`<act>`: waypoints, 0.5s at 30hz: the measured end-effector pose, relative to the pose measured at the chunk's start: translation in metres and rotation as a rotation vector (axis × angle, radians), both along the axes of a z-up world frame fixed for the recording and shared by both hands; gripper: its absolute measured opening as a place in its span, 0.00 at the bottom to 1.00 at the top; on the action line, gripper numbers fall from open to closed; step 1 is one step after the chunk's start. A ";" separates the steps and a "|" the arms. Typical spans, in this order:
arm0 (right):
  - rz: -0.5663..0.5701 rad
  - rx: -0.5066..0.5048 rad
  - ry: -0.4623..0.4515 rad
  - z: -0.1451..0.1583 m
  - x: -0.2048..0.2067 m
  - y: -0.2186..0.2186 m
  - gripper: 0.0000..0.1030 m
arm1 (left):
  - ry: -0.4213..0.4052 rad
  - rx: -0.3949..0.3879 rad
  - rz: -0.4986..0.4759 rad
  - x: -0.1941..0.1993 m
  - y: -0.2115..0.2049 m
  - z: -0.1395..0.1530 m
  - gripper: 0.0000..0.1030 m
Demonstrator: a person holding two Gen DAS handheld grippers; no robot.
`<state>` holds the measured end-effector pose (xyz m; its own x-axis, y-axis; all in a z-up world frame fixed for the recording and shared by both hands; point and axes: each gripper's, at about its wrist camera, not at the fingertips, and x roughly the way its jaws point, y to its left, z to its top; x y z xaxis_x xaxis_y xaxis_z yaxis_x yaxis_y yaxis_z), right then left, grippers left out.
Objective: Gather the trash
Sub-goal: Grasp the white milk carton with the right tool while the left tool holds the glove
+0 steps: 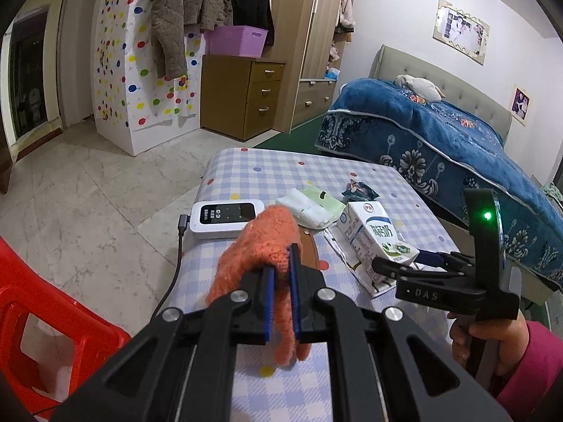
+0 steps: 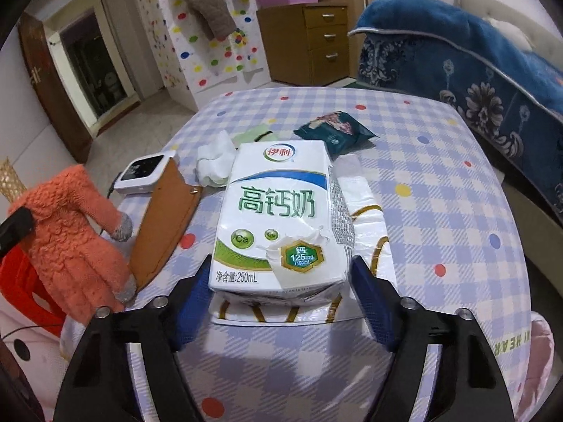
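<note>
Left gripper (image 1: 283, 274): we have it clenched on an orange knit glove (image 1: 260, 242), held above the near left of the table (image 1: 246, 168).
Right gripper (image 2: 281, 299): released — jaws spread either side of the near end of the milk carton (image 2: 281, 211), pads not yet pressing, as far as we can tell.
Milk carton: lying flat mid-table on a white plastic bag (image 2: 366, 218).
Other trash: a crumpled tissue (image 2: 213, 163), a pale green wrapper (image 2: 255, 135) and a dark snack packet (image 2: 334, 130) at the far side.
Not trash, we judge: the white device (image 1: 225, 216) and the brown leather sheath (image 2: 165, 221) on the left.
Progress: early — no bin in view, and every piece of trash is on the table; the carton looks next.
</note>
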<state>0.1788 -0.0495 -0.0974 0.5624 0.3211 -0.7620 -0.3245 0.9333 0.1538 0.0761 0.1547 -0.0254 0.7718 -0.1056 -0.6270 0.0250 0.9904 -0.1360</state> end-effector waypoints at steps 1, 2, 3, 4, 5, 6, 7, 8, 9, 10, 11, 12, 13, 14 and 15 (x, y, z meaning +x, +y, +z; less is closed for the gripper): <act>0.000 0.001 -0.002 0.001 0.000 0.000 0.70 | 0.006 0.002 0.001 0.000 -0.001 -0.001 0.06; 0.005 0.003 -0.009 0.004 -0.003 0.001 0.70 | 0.011 0.003 0.000 -0.001 -0.003 -0.002 0.06; 0.013 -0.004 -0.029 0.009 -0.008 0.001 0.70 | 0.014 0.006 -0.001 -0.002 -0.003 -0.003 0.06; 0.017 -0.013 -0.046 0.014 -0.012 0.001 0.69 | 0.015 0.012 -0.003 -0.003 -0.005 -0.002 0.06; 0.018 -0.016 -0.059 0.021 -0.016 0.000 0.69 | 0.014 0.018 -0.005 -0.004 -0.006 -0.001 0.06; 0.018 -0.005 -0.069 0.029 -0.022 -0.004 0.69 | 0.011 0.021 -0.010 -0.007 -0.008 0.002 0.06; 0.014 0.006 -0.077 0.036 -0.027 -0.008 0.69 | 0.008 0.022 -0.012 -0.008 -0.009 0.003 0.06; 0.010 0.014 -0.087 0.043 -0.033 -0.013 0.69 | 0.001 0.027 -0.019 -0.011 -0.012 0.006 0.06; 0.006 0.021 -0.099 0.051 -0.041 -0.020 0.69 | -0.007 0.033 -0.027 -0.013 -0.016 0.009 0.06; 0.001 0.024 -0.109 0.058 -0.048 -0.026 0.69 | -0.013 0.036 -0.035 -0.015 -0.019 0.011 0.06; -0.004 0.026 -0.116 0.063 -0.054 -0.032 0.69 | -0.020 0.039 -0.045 -0.018 -0.023 0.014 0.06; -0.011 0.031 -0.126 0.069 -0.064 -0.040 0.70 | -0.026 0.042 -0.057 -0.019 -0.028 0.016 0.06; -0.016 0.037 -0.136 0.073 -0.071 -0.047 0.70 | -0.033 0.046 -0.073 -0.022 -0.035 0.019 0.06; -0.028 0.039 -0.150 0.078 -0.081 -0.057 0.70 | -0.037 0.049 -0.083 -0.023 -0.039 0.020 0.06; -0.036 0.037 -0.157 0.081 -0.087 -0.063 0.70 | -0.043 0.052 -0.099 -0.025 -0.045 0.023 0.06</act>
<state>0.0921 -0.1125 -0.0162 0.6856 0.3248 -0.6515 -0.3136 0.9394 0.1383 0.0513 0.1094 -0.0026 0.7853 -0.1507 -0.6005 0.1279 0.9885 -0.0808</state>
